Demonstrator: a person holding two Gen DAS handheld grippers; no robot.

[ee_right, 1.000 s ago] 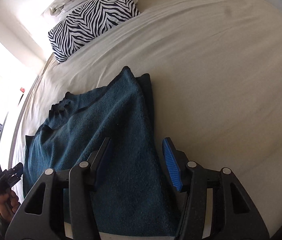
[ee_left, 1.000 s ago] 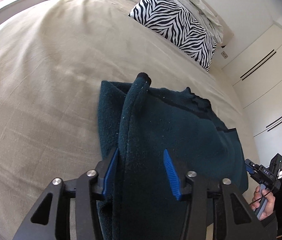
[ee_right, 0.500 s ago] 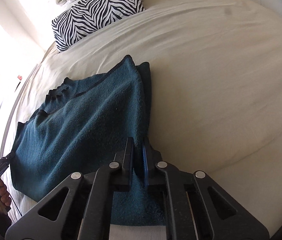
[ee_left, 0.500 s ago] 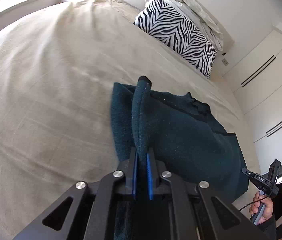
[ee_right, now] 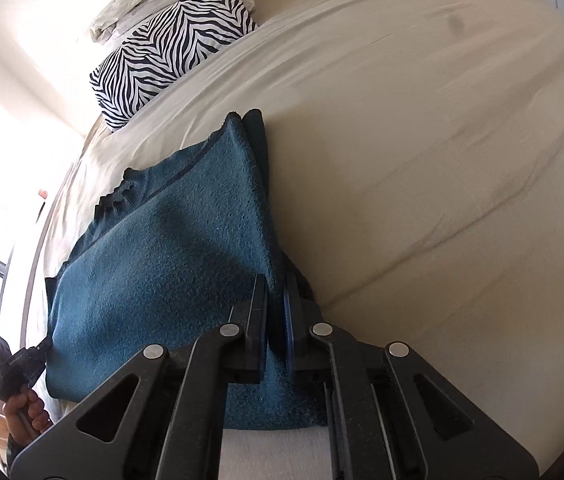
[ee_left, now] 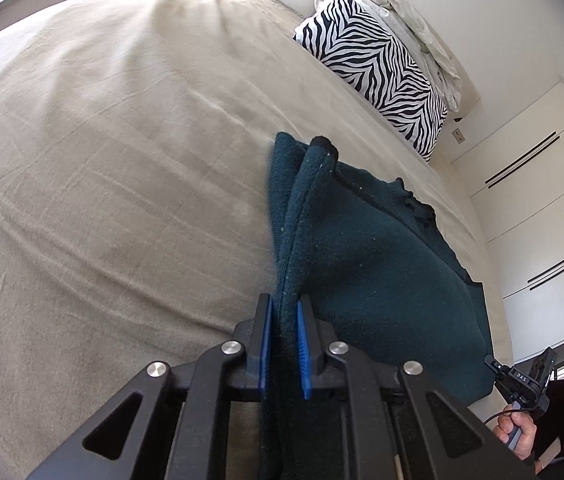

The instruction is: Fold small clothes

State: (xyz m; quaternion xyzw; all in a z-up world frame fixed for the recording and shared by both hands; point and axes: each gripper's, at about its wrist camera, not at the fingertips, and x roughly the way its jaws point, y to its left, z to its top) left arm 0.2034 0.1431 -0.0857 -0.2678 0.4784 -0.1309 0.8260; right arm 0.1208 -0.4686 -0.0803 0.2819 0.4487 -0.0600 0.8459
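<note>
Near the bed's (ee_left: pixel 121 160) edge, we found both grippers (ee_left: pixel 284 344) (ee_right: pixel 275 328) clamped on the dark teal fleece garment (ee_left: pixel 362 260); sides folded, final fold outstanding.

Sweater's (ee_left: pixel 382 280) near hem hidden beneath the frame; person's hand (ee_left: pixel 520 434) cut off.
</note>
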